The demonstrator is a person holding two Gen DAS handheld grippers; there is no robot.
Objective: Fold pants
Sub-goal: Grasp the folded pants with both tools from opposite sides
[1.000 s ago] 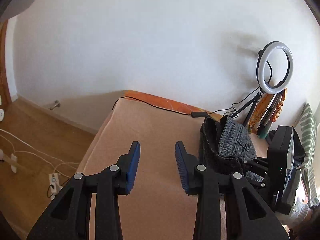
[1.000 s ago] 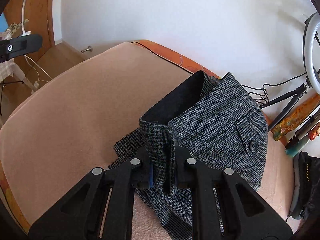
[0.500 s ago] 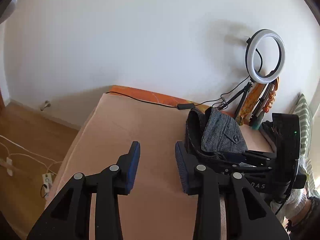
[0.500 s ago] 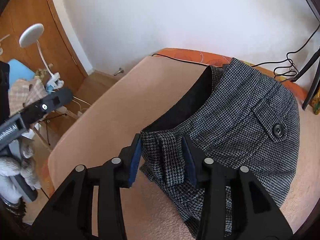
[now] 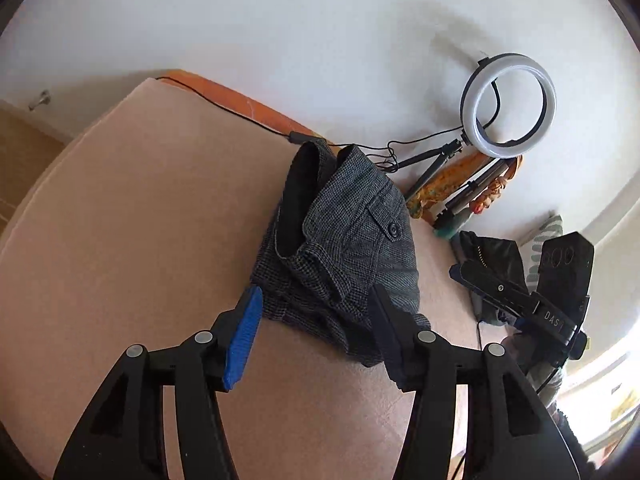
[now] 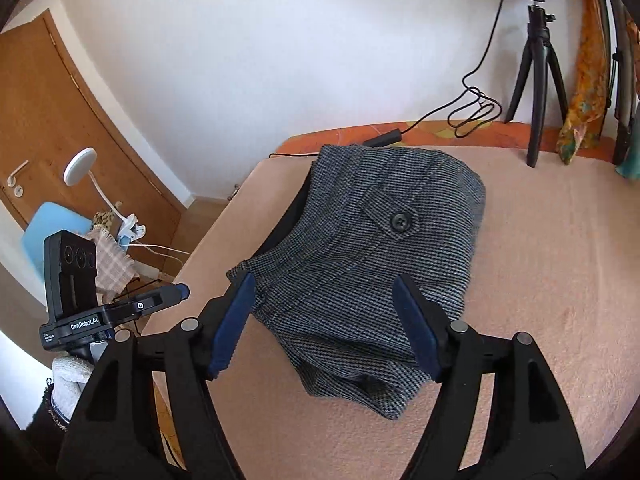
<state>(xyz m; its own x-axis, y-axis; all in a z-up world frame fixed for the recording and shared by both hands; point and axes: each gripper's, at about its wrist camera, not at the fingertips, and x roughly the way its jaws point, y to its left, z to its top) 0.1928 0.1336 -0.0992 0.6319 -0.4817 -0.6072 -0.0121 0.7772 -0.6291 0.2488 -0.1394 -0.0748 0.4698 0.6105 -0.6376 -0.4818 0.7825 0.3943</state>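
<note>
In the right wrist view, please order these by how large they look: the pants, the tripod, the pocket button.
1. Pants, largest, though nearest the camera.
2. Tripod.
3. Pocket button, smallest.

Each camera rides just behind its own gripper and looks forward and down along the fingers. The left wrist view comes in from the bed's (image 5: 132, 216) open side, facing the white wall (image 5: 320, 24), close above the folded pants (image 5: 352, 240). The right wrist view sits nearer the pants (image 6: 372, 264), angled toward the door (image 6: 52, 120), as far as the fisheye lets me judge. Both share the pants, bed, wall, ring light (image 5: 508, 106) and each other's gripper.
</note>
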